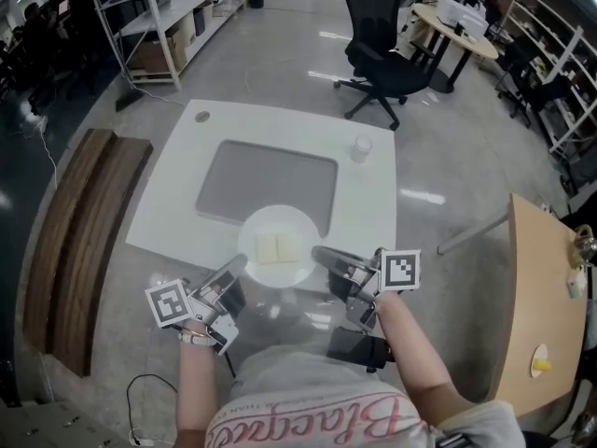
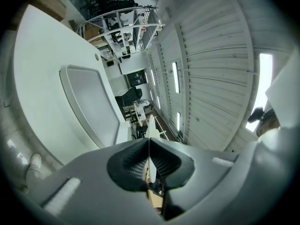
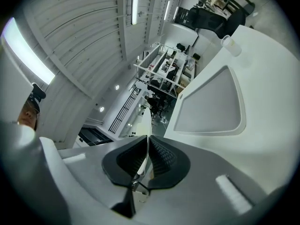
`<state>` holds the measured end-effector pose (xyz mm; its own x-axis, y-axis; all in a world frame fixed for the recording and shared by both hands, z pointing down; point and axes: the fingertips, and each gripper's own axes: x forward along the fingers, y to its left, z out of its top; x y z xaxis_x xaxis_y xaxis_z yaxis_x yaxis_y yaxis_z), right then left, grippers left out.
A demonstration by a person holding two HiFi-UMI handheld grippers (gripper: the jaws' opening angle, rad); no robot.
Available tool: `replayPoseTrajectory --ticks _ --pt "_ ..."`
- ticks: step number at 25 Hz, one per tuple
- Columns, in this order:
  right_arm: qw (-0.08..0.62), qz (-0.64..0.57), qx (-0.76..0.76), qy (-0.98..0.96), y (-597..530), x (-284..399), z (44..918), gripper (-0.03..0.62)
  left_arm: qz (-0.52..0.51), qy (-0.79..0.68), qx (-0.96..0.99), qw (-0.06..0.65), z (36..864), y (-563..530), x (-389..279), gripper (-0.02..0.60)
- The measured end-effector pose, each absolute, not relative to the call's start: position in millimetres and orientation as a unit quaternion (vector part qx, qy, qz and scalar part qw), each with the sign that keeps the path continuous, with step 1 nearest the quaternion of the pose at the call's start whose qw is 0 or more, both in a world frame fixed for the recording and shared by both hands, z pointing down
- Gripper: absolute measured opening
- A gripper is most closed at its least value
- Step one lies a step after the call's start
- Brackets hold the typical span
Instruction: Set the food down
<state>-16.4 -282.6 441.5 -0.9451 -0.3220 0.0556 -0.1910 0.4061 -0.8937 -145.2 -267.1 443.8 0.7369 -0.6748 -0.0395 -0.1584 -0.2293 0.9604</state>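
Note:
A white plate [image 1: 280, 220] carries two pale yellow slices of food [image 1: 277, 247]. It hangs over the near edge of the white table [image 1: 373, 203]. My left gripper [image 1: 235, 271] is shut on the plate's left rim and my right gripper [image 1: 324, 255] is shut on its right rim. In the left gripper view the thin plate rim [image 2: 151, 144] stands edge-on between the closed pads of the left gripper [image 2: 150, 165]. The right gripper view shows the same: the plate rim [image 3: 146, 121] is pinched in the right gripper [image 3: 146, 161].
A grey tray [image 1: 266, 183] lies in the middle of the table, just beyond the plate. A small clear cup [image 1: 362, 147] stands at the far right. A wooden bench [image 1: 84, 241] runs along the left, a black office chair [image 1: 378, 40] is beyond, and a wooden tabletop [image 1: 536, 315] is at the right.

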Motion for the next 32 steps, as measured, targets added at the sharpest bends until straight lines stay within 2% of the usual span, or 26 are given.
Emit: replayPoseTrajectory --ticks 9,20,23,32 --pt "0.048 -0.532 -0.151 0.832 -351.0 -28.1 453.8 0.016 -0.229 -0.291 0.734 0.569 457.3 -333.1 -153.7 0.012" --pt "0.01 -0.596 -0.21 0.775 -408.0 -16.6 514.4 0.017 -0.213 -0.308 0.696 0.613 503.0 -390.1 -150.8 0.012" --pt "0.017 -0.6 -0.208 0.773 -422.7 -21.6 526.3 0.017 -0.199 -0.318 0.689 0.62 520.6 -403.5 -152.6 0.012" --pt "-0.022 -0.626 -0.254 0.737 -436.0 -30.3 569.2 0.026 -0.144 -0.346 0.657 0.654 571.3 -419.2 -164.5 0.012"
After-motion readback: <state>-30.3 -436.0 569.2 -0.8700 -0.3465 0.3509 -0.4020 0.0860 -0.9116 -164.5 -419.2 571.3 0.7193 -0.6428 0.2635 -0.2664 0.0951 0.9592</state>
